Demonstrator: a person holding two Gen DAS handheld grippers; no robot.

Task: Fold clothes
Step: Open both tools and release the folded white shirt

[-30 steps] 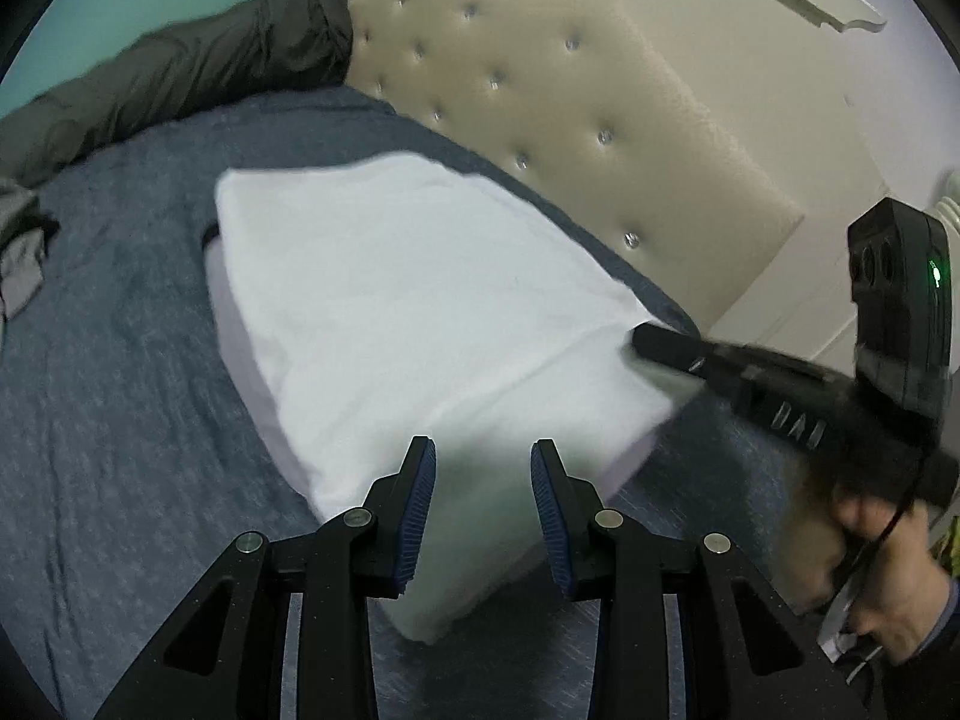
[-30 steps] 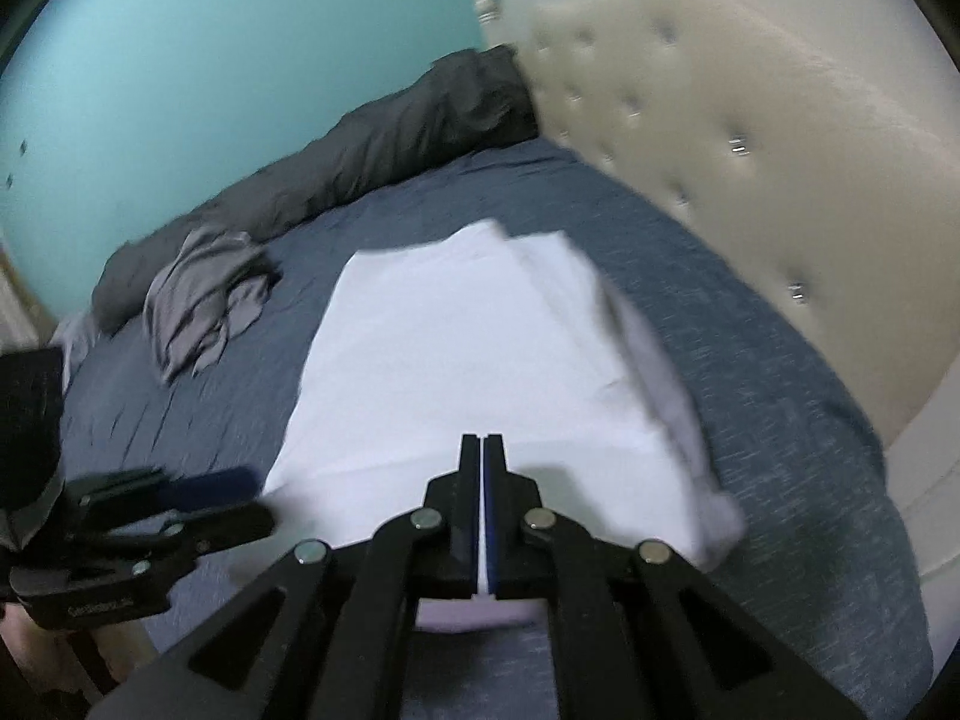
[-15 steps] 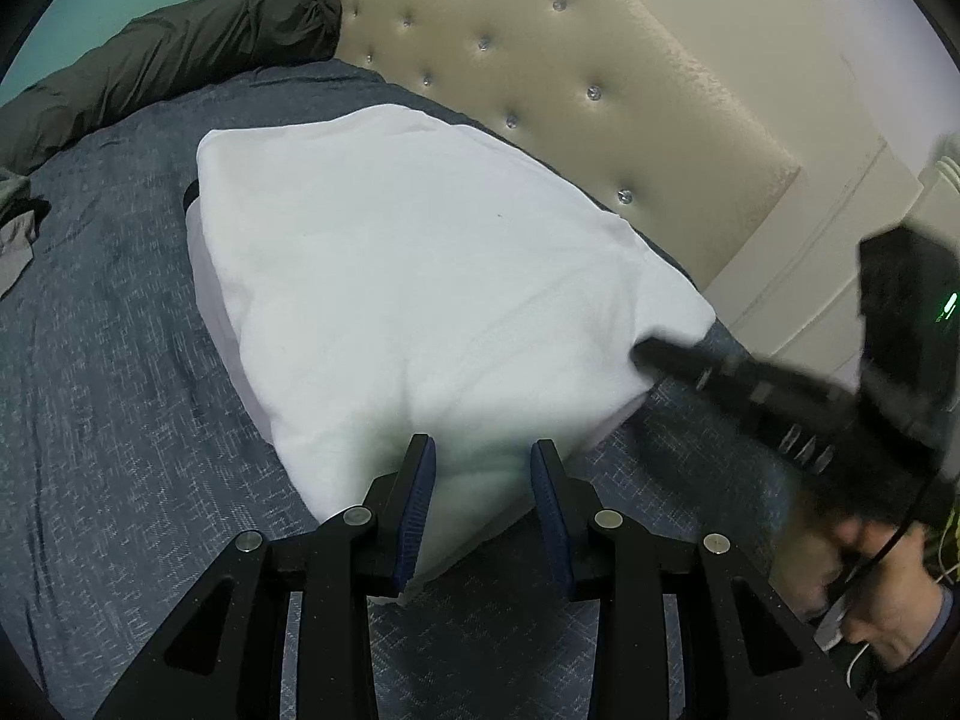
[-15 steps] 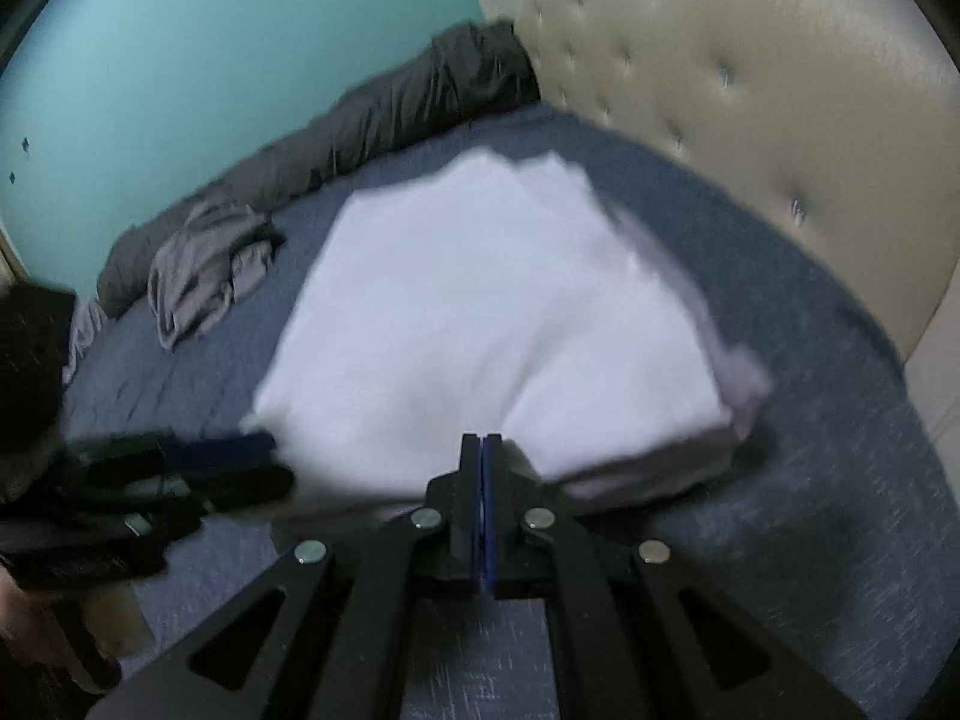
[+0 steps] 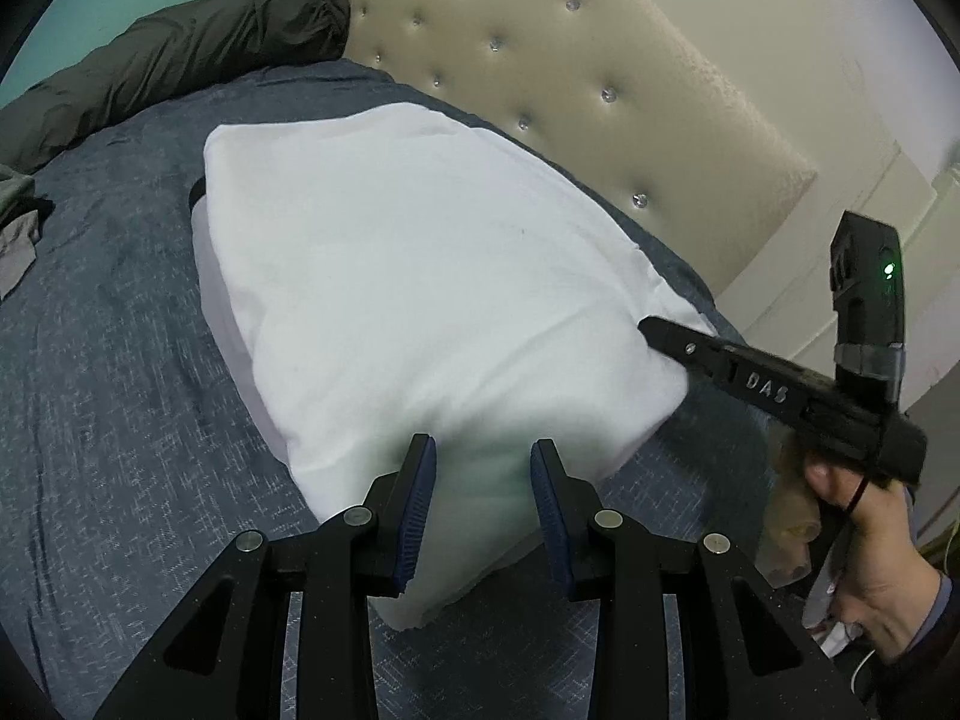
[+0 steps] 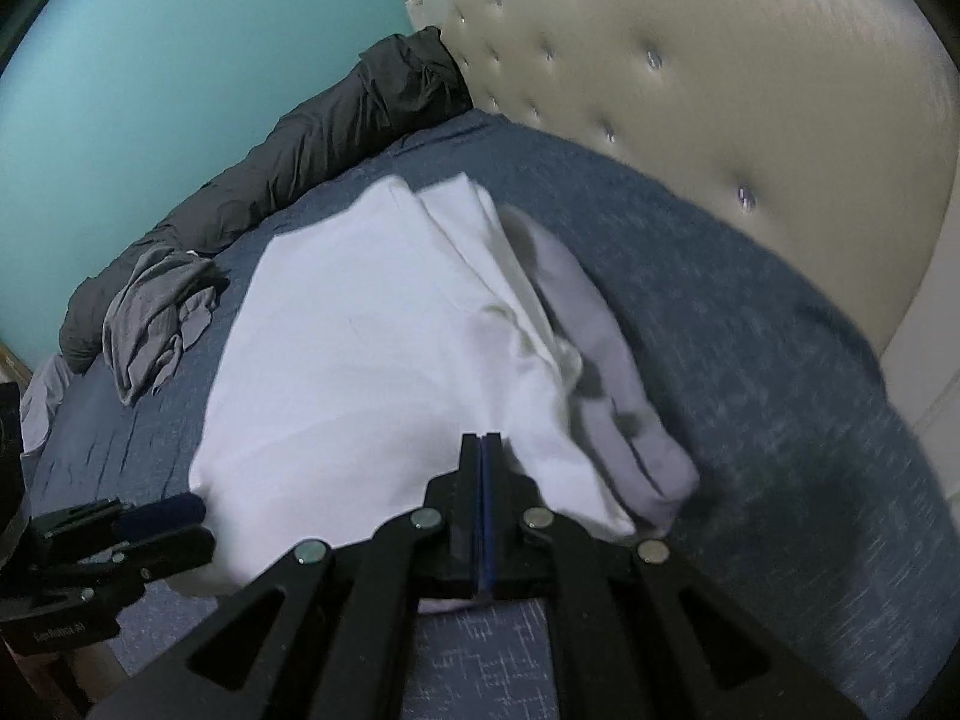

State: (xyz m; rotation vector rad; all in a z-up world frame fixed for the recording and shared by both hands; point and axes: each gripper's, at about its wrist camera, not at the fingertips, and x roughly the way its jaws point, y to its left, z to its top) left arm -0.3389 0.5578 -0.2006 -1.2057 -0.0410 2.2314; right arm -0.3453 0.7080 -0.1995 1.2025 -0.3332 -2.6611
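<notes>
Your left gripper hangs released at the frame's bottom centre, pads apart over the near edge of the folded white cloth, which fills mid-frame on the bed. Your right gripper is clenched empty at the cloth's near edge.

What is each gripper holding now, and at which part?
Nothing, it seems. The left gripper is open over the white garment's near edge; the right gripper is shut, apparently empty, at its corner.

A dark rolled duvet lies along the teal wall, meeting the cream tufted headboard.
</notes>
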